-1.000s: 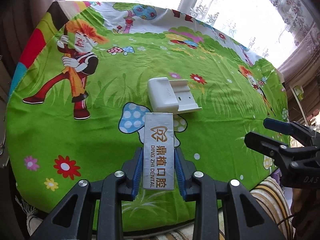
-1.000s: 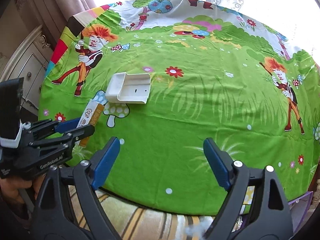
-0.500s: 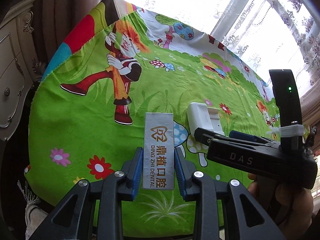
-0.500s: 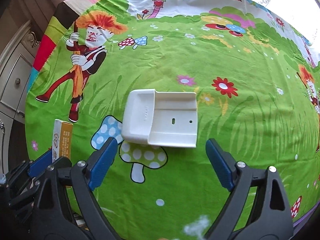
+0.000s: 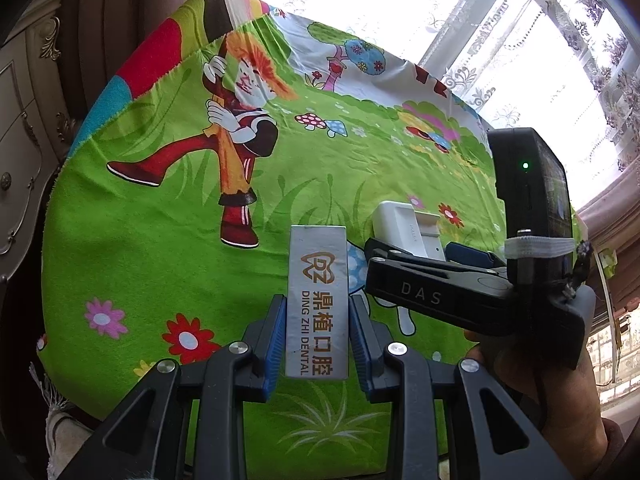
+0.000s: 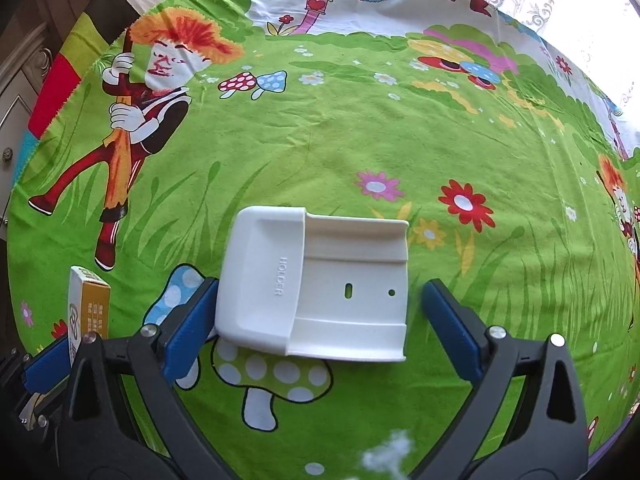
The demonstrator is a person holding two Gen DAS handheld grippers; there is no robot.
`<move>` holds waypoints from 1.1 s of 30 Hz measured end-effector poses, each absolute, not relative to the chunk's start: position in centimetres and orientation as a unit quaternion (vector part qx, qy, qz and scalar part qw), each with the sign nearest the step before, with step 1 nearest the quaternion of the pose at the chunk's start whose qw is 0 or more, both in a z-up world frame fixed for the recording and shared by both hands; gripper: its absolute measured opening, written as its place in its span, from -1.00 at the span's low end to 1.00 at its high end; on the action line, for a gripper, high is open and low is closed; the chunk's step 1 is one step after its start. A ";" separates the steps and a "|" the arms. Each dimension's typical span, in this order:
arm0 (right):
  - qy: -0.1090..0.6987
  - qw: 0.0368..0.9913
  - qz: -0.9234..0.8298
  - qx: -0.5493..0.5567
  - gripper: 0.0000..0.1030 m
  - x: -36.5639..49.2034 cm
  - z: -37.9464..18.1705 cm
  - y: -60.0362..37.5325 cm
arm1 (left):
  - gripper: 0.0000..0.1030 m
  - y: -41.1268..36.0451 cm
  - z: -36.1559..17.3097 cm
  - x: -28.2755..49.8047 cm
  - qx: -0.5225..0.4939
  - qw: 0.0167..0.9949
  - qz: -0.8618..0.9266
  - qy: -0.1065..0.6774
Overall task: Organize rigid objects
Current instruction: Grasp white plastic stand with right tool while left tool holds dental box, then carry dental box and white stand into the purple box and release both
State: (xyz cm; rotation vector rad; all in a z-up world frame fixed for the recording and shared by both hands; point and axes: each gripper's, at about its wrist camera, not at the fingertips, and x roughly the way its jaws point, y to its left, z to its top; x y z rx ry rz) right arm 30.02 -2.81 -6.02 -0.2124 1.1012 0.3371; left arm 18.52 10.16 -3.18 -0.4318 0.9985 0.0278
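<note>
A narrow grey dental box [image 5: 318, 300] stands out from my left gripper [image 5: 317, 320], which is shut on its lower half above the green cartoon tablecloth. A white plastic holder [image 6: 316, 288] lies flat on the cloth between the blue pads of my right gripper [image 6: 318, 304]. The right jaws are opening; the left pad sits close beside the holder's edge and the right pad stands clear of it. From the left wrist view, the right gripper [image 5: 432, 254] reaches in from the right over the holder [image 5: 400, 224]. The box [image 6: 86, 304] also shows at the lower left of the right wrist view.
The tablecloth [image 6: 320, 140] covers a round table whose near edge runs just below both grippers. A cream cabinet with drawers [image 5: 20, 152] stands at the left. A bright window with lace curtains [image 5: 560, 40] lies behind. A hand [image 5: 520, 364] holds the right gripper.
My right gripper has come forward and down until the holder lies between its jaws, which have spread wider. The left gripper has rolled and shifted a little, with the box in it as before.
</note>
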 end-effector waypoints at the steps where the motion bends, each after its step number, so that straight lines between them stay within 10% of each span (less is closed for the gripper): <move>1: 0.518 0.835 0.159 -0.100 0.72 30.1 -5.8 -2.9 | -0.38 10.1 -3.2 18.6 -0.204 0.856 0.013 0.475; 33: 0.465 0.885 0.028 -0.012 0.69 18.4 3.5 -25.4 | -0.38 -6.6 2.4 14.9 -0.110 0.861 -0.149 0.474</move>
